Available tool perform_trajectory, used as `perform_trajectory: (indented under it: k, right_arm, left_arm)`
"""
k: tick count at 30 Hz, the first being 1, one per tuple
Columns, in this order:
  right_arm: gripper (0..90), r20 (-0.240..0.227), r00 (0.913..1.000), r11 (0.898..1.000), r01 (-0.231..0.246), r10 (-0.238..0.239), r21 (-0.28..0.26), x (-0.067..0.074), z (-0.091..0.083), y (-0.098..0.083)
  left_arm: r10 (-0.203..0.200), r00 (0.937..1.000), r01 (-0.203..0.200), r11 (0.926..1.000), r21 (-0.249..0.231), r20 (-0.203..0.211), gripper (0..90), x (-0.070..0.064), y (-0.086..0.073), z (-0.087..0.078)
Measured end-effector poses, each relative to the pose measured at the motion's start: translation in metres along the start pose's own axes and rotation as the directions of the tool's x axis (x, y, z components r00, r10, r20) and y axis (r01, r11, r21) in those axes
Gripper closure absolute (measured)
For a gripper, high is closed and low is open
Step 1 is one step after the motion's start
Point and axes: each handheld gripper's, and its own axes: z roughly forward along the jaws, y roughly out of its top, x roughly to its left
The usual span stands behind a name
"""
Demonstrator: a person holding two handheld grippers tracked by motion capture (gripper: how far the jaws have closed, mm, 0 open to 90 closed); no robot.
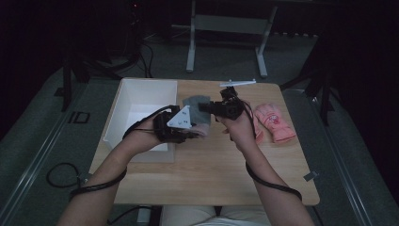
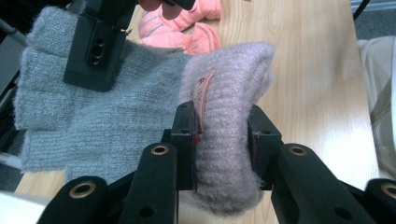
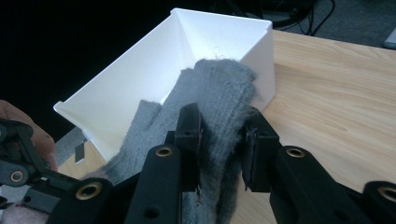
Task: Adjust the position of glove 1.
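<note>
A grey knit glove (image 1: 194, 101) with a pale pinkish cuff (image 1: 202, 130) hangs stretched between both grippers above the table, beside the white box (image 1: 141, 89). My left gripper (image 1: 196, 133) is shut on the cuff; in the left gripper view the cuff (image 2: 233, 70) bulges between the jaws of the left gripper (image 2: 224, 126), a small label on its side. My right gripper (image 1: 207, 107) is shut on the finger end; in the right gripper view the grey knit (image 3: 215, 79) is pinched in the right gripper (image 3: 222, 126). One right jaw also lies on the grey glove (image 2: 93, 121).
The white box (image 3: 154, 70) stands open on the left part of the wooden table (image 1: 211, 174). A pair of pink gloves (image 1: 273, 122) lies on the table's right side, also as pink gloves (image 2: 187, 23). Dark floor, cables and a metal stand surround the table.
</note>
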Motion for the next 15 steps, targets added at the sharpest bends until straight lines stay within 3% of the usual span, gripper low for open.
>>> perform_trajectory:
  k: [6,15]
  right_arm:
    - [71.5,-0.017,0.9998,1.000,0.012,-0.012,0.007,0.011,0.016,0.016]
    - [71.5,-0.027,0.9983,0.999,0.052,-0.052,0.011,0.036,0.046,0.039]
  left_arm:
    - [-0.023,0.9997,0.023,0.9997,0.007,-0.002,69.4,0.014,-0.011,-0.016]
    - [-0.028,0.9987,0.030,0.9984,0.048,-0.042,69.4,0.029,-0.033,-0.039]
